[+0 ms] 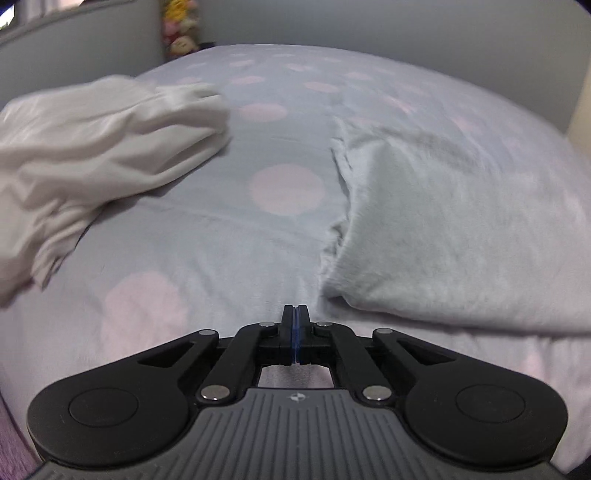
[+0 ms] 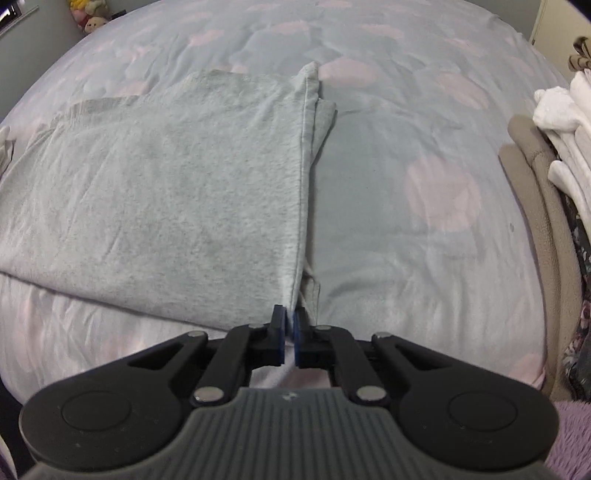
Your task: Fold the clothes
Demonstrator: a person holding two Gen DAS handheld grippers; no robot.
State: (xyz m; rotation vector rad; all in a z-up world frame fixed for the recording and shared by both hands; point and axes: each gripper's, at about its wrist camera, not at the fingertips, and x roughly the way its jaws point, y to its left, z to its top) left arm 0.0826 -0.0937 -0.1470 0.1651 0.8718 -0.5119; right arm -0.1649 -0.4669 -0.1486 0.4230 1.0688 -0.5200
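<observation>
Grey garment (image 2: 166, 192) lies folded and flat on the bed cover (image 2: 406, 110), toward the near edge, hemmed edge running away from the camera. Right gripper (image 2: 290, 325): jaws pinched on the garment's near corner, fabric visible between the blue pads. Left gripper (image 1: 295, 321): jaws pressed together, nothing between them, hovering over the cover just left of the garment. White crumpled garment (image 1: 92, 155) far left, blurred. Stack of folded white clothes (image 2: 569, 122) at right bed edge. Plush toys (image 1: 179, 26) beyond the bed
</observation>
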